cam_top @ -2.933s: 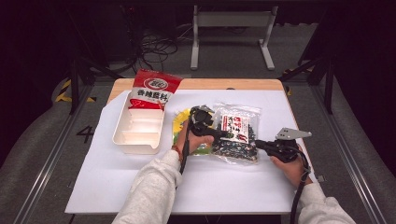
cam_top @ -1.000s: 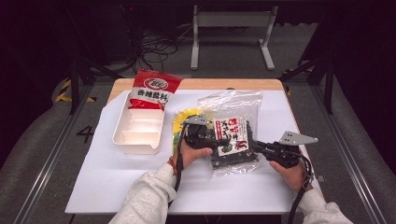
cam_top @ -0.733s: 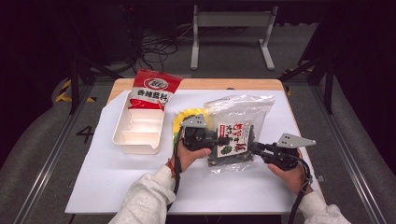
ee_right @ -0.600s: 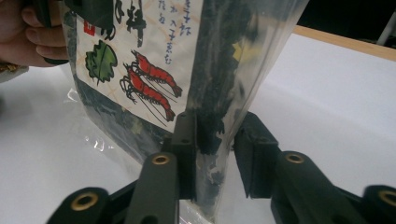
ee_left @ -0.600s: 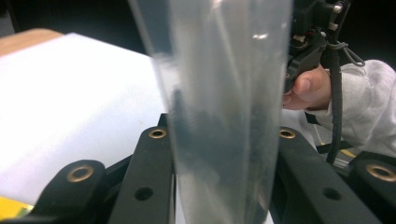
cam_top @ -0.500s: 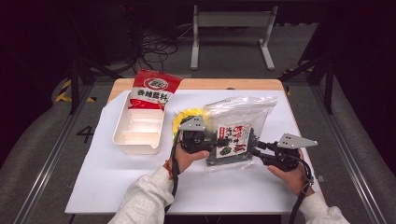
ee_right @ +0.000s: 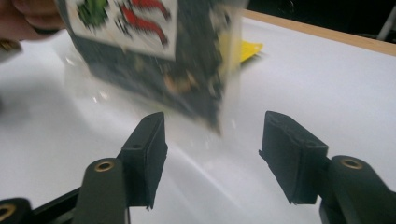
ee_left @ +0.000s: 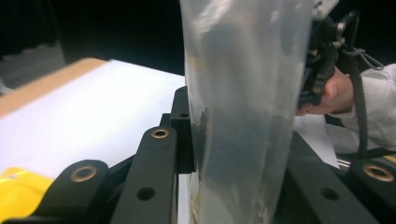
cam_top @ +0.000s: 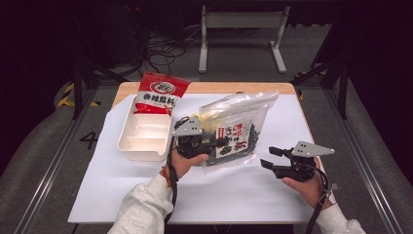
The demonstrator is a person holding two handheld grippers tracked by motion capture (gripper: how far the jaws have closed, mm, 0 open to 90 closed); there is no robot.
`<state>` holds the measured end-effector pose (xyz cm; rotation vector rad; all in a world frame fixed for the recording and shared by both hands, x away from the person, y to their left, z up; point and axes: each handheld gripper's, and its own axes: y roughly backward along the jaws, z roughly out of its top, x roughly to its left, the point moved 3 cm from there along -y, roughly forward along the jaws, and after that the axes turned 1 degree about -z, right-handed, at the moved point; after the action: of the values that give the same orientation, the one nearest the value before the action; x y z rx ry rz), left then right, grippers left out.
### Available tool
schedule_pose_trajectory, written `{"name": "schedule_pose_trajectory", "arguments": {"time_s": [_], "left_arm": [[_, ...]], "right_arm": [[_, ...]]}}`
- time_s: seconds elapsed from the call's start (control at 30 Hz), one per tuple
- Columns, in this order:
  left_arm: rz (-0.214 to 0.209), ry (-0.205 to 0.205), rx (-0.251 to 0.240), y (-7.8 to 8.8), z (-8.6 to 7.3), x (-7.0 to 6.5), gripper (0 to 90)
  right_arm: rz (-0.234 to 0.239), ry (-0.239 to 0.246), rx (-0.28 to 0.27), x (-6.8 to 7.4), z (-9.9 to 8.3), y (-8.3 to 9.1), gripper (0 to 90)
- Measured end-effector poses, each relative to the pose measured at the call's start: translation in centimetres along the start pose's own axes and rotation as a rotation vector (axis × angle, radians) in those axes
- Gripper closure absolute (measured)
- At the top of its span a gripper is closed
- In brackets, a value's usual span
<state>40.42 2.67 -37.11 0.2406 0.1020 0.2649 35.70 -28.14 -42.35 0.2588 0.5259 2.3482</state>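
A clear plastic bag (cam_top: 239,122) of dark dried food with a white, red and green label hangs tilted above the white table cover. My left gripper (cam_top: 219,145) is shut on its left lower edge; its jaws have just been closing, and in the left gripper view the bag (ee_left: 243,70) stands pinched between them (ee_left: 238,140). My right gripper (cam_top: 271,157) is open to the right of the bag, its jaws having just been opening with nothing between them. In the right gripper view the bag's corner (ee_right: 154,60) hangs just ahead of the parted jaws (ee_right: 217,144).
A white divided tray (cam_top: 127,146) sits at the left, with a red seasoning packet (cam_top: 160,92) leaning on its far end. A yellow packet (ee_right: 247,49) lies on the cover behind the bag. The white cover (cam_top: 243,195) spreads toward the front edge.
The left gripper has raised the bag off the cover and tilted it up. The right gripper has let go of the bag's right edge and its jaws have spread apart.
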Motion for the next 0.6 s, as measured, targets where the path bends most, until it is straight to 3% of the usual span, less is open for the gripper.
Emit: {"name": "schedule_pose_trajectory", "arguments": {"time_s": [0.2, 0.23, 0.27, 0.43, 0.47, 0.5, 0.6], "left_arm": [[0.093, -0.033, -0.029, 4.0, 0.8, 0.9, 74.6], [0.093, -0.033, -0.029, 4.0, 0.8, 0.9, 74.6], [0.133, -0.036, -0.044, 5.7, 1.1, 1.3, 74.6], [0.216, -0.043, -0.089, 9.6, 1.4, 2.7, 74.6], [0.216, -0.043, -0.089, 9.6, 1.4, 2.7, 74.6], [0.259, -0.049, -0.085, 11.0, 1.4, 3.5, 74.6], [0.299, -0.046, -0.079, 12.8, 1.2, 4.5, 74.6]], "right_arm": [[-0.005, -0.001, 0.028, 0.3, -0.4, 0.2, 34.2], [-0.005, -0.001, 0.028, 0.3, -0.4, 0.2, 34.2], [-0.009, 0.006, 0.041, 0.4, -0.6, 0.2, 33.0], [-0.011, 0.009, 0.06, 0.5, -0.9, 0.0, 32.3], [-0.011, 0.009, 0.06, 0.5, -0.9, 0.0, 32.3], [-0.007, 0.002, 0.062, 0.5, -1.0, -0.1, 32.0], [-0.007, 0.005, 0.068, 0.6, -1.1, -0.3, 31.8]]}}
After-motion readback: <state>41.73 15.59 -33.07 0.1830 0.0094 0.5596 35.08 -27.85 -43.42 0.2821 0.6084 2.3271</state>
